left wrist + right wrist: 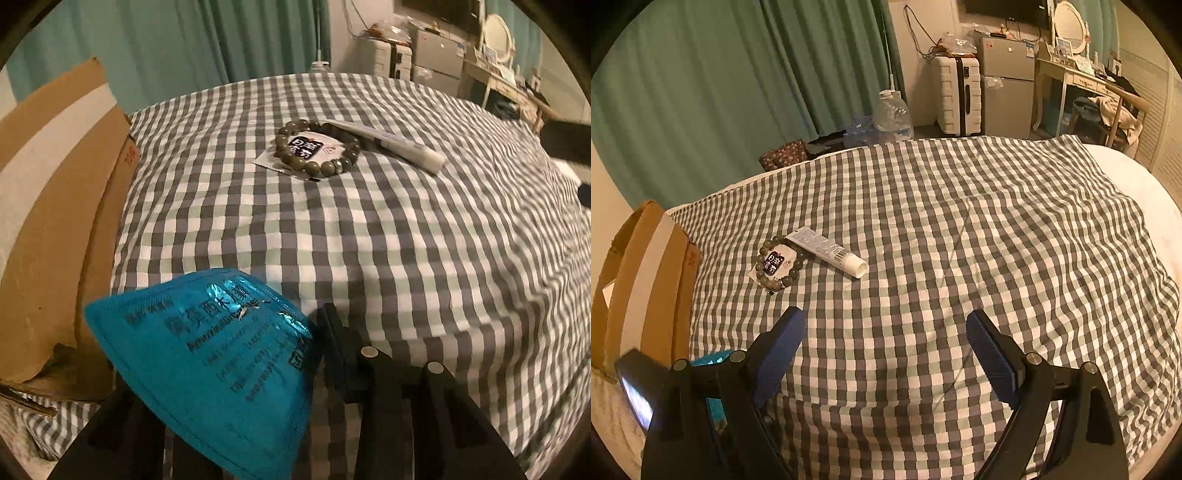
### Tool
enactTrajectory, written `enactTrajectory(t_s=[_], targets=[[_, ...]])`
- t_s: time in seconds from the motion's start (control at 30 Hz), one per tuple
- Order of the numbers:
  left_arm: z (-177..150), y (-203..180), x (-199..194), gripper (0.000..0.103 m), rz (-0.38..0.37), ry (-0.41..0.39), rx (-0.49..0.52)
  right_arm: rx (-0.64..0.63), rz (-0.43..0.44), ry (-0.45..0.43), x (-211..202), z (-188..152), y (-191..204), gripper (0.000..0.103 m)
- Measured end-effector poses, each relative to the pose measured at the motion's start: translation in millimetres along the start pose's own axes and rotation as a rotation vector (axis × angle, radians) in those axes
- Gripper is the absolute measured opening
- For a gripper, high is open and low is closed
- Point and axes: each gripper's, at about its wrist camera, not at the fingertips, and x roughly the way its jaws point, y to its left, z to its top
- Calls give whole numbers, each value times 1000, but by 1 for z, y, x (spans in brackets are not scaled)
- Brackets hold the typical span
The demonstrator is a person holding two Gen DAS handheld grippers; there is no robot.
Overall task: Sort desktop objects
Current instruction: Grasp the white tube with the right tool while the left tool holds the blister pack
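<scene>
The left gripper [258, 373] is clamped on a teal foil sachet [218, 354] printed with dark lettering, held clear of the checked cloth [369, 240] and just beside the open cardboard box [55, 221] at the cloth's left edge. Judging by that position, the sachet is on its way into the box, so this one item looks nearly sorted but is not yet dropped.

Three things remain out on the cloth, bunched together well ahead of the grippers: a bracelet of dark round beads [779, 264], a small white packet with a black label [774, 267] lying under and inside the bracelet's ring, and a white tube [829, 251] whose flat crimped end touches the beads. The right gripper [886, 350] hovers over bare cloth with its jaws spread wide and nothing between them.

Because the bracelet sits on the packet and against the tube, lifting any one of them may drag the others. Beyond the cloth stand green curtains [738, 92], a water jug [892, 112], a white suitcase [956, 94] and a small fridge [1008, 74], none in the way.
</scene>
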Motion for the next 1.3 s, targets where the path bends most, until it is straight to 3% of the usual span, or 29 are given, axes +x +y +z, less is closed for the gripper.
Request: enactTrajectory(t_s=[0.2, 0.33, 0.43, 0.53, 0.6, 0.77, 0.83, 0.9, 0.97, 1.07, 1.3], targets=[[-3, -11, -9, 42, 56, -32, 80, -10, -5, 8, 3, -2, 4, 89], [-4, -3, -18, 73, 53, -19, 39, -11, -3, 8, 3, -3, 5, 89], [-7, 6, -31, 84, 13, -10, 13, -5, 5, 10, 1, -2, 5, 89], [-9, 7, -37, 102, 14, 7, 30, -5, 11, 6, -1, -1, 6, 89], [-14, 10, -33, 102, 43, 39, 39, -13, 7, 5, -1, -1, 6, 89], [-18, 29, -2, 103, -28, 183, -87, -10, 6, 13, 1, -1, 3, 89], [-15, 31, 1, 103, -37, 165, -101, -5, 6, 17, 3, -1, 1, 89], [-10, 25, -1, 96, -30, 134, -73, 0, 5, 22, 6, -1, 0, 89], [-6, 21, -6, 77, -38, 102, -64, 7, 3, 24, 8, -2, -1, 89], [-2, 16, -11, 74, -32, 81, -53, 4, 8, 25, 13, 1, 0, 89], [14, 42, -11, 74, -95, 62, -182, -133, 33, -17, 36, 24, 28, 89]])
